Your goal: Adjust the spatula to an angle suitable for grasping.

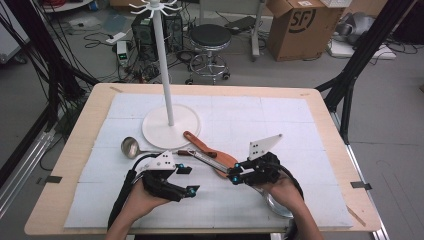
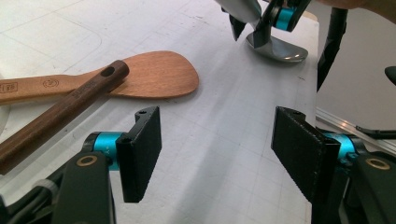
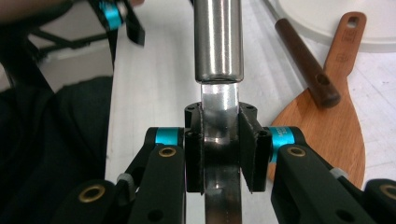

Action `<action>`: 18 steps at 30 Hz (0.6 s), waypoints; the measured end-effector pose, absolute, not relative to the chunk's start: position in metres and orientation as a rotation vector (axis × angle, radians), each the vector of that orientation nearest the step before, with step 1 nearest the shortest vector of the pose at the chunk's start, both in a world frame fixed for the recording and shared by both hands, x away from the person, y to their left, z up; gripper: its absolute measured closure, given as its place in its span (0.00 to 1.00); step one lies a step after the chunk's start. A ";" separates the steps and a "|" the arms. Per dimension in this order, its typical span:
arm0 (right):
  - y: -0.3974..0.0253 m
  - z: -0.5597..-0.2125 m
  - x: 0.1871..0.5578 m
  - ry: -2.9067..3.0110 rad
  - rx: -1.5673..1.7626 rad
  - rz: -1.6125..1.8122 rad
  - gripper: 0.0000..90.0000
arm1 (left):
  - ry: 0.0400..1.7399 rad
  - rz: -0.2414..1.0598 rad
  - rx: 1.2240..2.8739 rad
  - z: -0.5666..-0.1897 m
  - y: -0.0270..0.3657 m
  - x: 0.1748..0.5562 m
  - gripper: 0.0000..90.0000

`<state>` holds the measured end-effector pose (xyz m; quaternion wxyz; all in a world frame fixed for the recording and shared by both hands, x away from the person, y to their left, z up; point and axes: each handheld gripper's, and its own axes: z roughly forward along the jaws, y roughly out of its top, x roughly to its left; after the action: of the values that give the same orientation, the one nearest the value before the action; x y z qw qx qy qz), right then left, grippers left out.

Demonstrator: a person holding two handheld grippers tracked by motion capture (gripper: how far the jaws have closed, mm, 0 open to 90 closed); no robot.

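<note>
A wooden surface under a white gridded mat stands in a cluttered workshop, with a black stool and a cardboard box on the floor behind; the right claw is clamped tight on the flat neck of a polished steel utensil, whose round shiny handle runs away from the jaws; its bowl lies at the mat's near right, mostly hidden under the right hand; the left claw hovers wide open and empty over bare mat; nearby a wooden spatula lies crossed by a dark-handled tool, beside a ladle and the white stand, its top cut off.
</note>
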<state>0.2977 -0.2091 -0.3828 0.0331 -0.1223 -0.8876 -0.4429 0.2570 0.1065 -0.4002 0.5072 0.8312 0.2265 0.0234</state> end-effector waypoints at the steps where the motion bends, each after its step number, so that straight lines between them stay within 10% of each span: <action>1: -0.208 -0.381 0.298 -2.718 -0.401 -1.370 0.83 | 0.545 0.058 2.004 -0.400 0.107 0.257 0.38; 18: -0.211 -0.354 0.308 -2.539 -0.573 -1.547 0.83 | 0.543 0.059 2.001 -0.399 0.108 0.257 0.38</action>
<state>0.3084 -0.2112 -0.3540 0.0567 -0.1889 -0.8372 -0.5102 0.2569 0.1075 -0.3995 0.5087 0.8306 0.2252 0.0246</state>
